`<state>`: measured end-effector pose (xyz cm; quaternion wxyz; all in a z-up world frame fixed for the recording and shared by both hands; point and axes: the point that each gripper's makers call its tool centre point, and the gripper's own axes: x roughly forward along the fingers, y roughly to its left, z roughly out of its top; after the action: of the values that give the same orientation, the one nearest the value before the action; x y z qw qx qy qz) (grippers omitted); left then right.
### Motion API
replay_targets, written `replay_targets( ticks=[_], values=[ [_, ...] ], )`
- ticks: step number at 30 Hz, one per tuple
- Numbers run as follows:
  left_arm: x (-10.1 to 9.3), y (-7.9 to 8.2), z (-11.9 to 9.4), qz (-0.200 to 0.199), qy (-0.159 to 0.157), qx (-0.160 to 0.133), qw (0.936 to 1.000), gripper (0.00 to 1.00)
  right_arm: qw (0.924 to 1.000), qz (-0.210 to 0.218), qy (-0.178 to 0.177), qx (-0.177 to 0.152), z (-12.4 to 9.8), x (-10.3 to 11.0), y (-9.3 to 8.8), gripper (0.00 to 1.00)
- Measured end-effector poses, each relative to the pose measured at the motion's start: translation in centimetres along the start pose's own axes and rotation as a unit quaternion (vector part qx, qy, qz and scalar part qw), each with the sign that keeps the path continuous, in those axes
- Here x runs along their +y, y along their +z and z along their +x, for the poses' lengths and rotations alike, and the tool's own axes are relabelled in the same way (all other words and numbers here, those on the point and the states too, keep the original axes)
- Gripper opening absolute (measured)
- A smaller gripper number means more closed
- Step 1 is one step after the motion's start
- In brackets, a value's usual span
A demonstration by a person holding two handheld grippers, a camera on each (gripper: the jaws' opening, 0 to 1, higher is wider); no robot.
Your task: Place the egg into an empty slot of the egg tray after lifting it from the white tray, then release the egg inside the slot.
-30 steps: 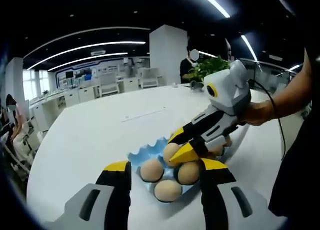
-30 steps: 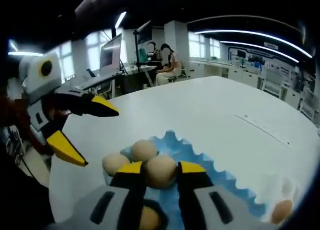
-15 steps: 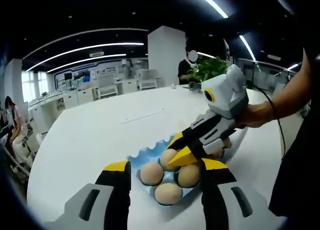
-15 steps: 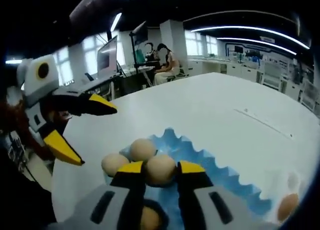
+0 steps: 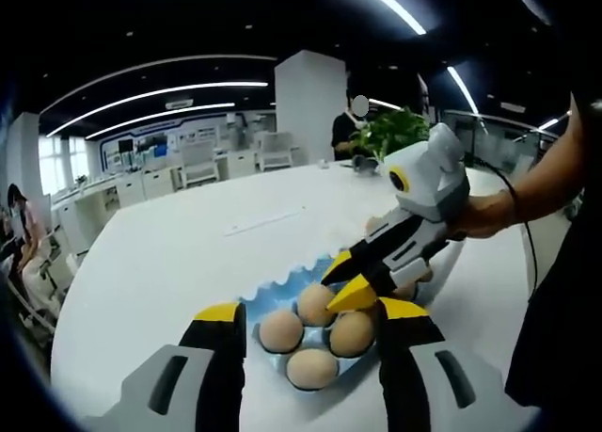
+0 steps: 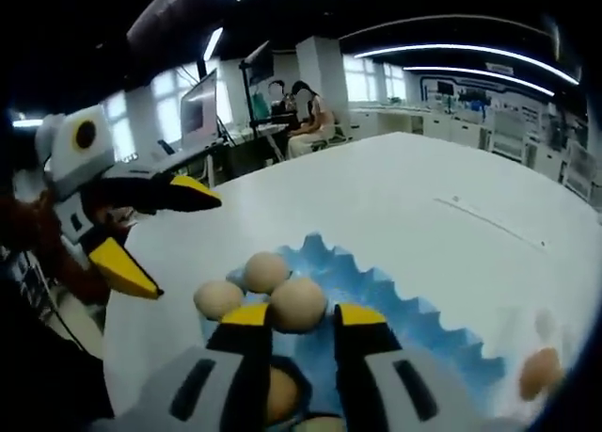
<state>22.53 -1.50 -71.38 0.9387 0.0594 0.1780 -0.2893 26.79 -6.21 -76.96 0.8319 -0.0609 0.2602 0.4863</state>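
Note:
A blue egg tray lies on the white table and holds several tan eggs. My right gripper reaches in from the right, a hand on its grip. Its yellow tips hover just off one egg that sits in a slot. In the right gripper view that egg rests just ahead of my right gripper, whose jaws stand slightly apart and clear of it. My left gripper hangs wide open over the tray's near side, holding nothing. It also appears at the left.
The white tray lies behind the right gripper, and one more egg on it is blurred at the lower right. A potted plant stands at the table's far end. People sit at desks beyond the table.
My right gripper has drawn back a little from the egg, which stays seated in its slot. Both cameras shifted slightly; the left gripper stays open.

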Motion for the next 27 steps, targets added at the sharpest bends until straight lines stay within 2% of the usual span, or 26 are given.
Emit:
replay_targets(
  ticks=[6, 9, 14, 17, 20, 22, 24, 26, 27],
  values=[
    [-0.1, 0.1, 0.0, 0.0, 0.0, -0.001, 1.0, 0.53, 0.999, 0.016, -0.023, -0.033, -2.4, -0.9, 0.4, 0.25],
    [-0.1, 0.1, 0.0, 0.0, -0.001, 0.0, 1.0, 0.53, 0.9969, 0.034, -0.05, -0.051, -4.3, -2.3, 0.3, 0.25],
    [-0.3, 0.1, 0.1, -0.002, -0.003, -0.001, 1.0, 0.53, 0.9928, 0.035, -0.106, -0.042, -7.3, -5.2, -1.5, 0.24],
    [-0.4, 0.2, 0.3, -0.004, -0.005, -0.002, 1.0, 0.53, 0.9881, 0.066, -0.13, -0.049, -9.2, -6.7, -2.6, 0.24],
    [-0.5, 0.1, 0.4, 0.004, -0.005, 0.0, 1.0, 0.54, 0.9852, 0.07, -0.148, -0.052, -10.5, -7.6, -3.1, 0.24],
    [-0.7, 0.0, 0.4, 0.013, -0.007, 0.004, 0.9999, 0.54, 0.9814, 0.05, -0.178, -0.05, -11.9, -9.0, -3.5, 0.23],
    [-0.8, 0.0, 0.4, 0.012, -0.01, 0.005, 0.9999, 0.54, 0.9741, 0.073, -0.207, -0.054, -13.3, -10.6, -4.2, 0.23],
    [-0.9, 0.0, 0.4, 0.012, -0.011, 0.005, 0.9999, 0.53, 0.9699, 0.072, -0.228, -0.047, -14.3, -11.7, -4.8, 0.23],
    [-0.9, -0.1, 0.4, 0.011, -0.011, 0.006, 0.9999, 0.53, 0.965, 0.07, -0.249, -0.041, -15.3, -12.5, -5.3, 0.23]
  ],
)
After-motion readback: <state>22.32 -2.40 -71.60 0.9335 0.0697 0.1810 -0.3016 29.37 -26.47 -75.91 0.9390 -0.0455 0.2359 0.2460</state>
